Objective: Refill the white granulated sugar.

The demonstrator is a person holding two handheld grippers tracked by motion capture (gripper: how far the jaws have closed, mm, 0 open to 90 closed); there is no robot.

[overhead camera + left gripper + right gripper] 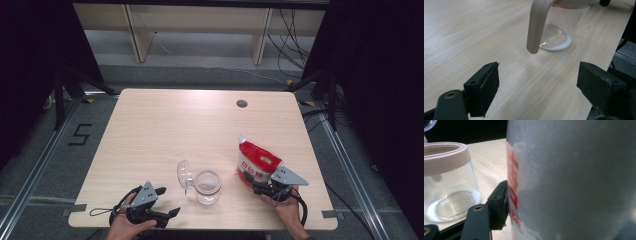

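Red-and-white bag (257, 164) stands between the right gripper's (261, 186) fingers at the near right of the worktop (165, 125).

In the right gripper view the bag (574, 180) fills the gap between the fingers, and the one finger (498, 205) that shows lies against its printed side; whether the fingers truly pinch it I cannot tell. Just left of the bag stands the glass jar (207, 187), its clear lid (184, 174) tipped open, a little white powder on its bottom. Farther left, near the front edge, the left gripper (167, 201) points at the jar with fingers spread and nothing between them.
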